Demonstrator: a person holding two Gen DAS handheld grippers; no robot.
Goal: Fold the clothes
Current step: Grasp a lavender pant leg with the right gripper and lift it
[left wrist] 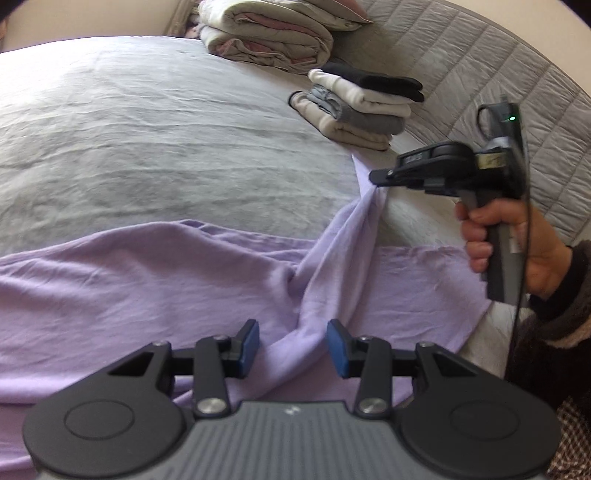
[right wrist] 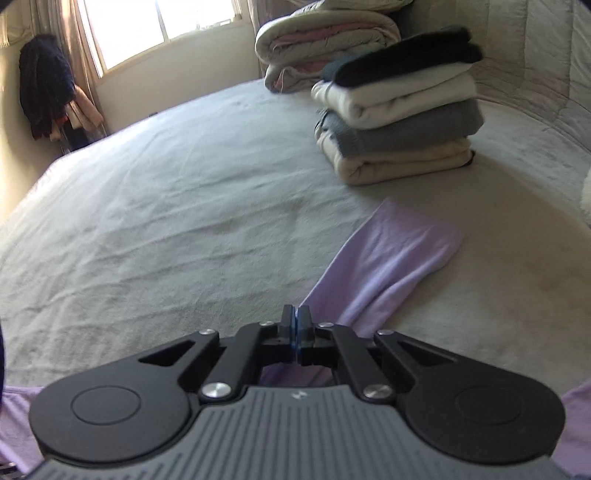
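Note:
A lilac garment (left wrist: 147,288) lies spread across the near part of the bed (left wrist: 147,129). My left gripper (left wrist: 293,347) hovers open just above it, and a raised ridge of the cloth runs between its blue pads (left wrist: 249,345) without being pinched. My right gripper (left wrist: 376,177), held by a person's hand (left wrist: 517,240), is shut on a pinch of the lilac cloth and pulls it up into a taut peak. In the right wrist view the right gripper (right wrist: 295,321) has its jaws pressed together, and a lilac sleeve (right wrist: 391,258) lies flat beyond them.
A stack of folded clothes (left wrist: 354,107) (right wrist: 399,122), black on top, sits at the far right of the bed. Rolled bedding (left wrist: 266,33) (right wrist: 325,40) lies behind it. A quilted grey cover (left wrist: 498,74) rises on the right. Dark clothes (right wrist: 48,85) hang beside a window (right wrist: 155,26).

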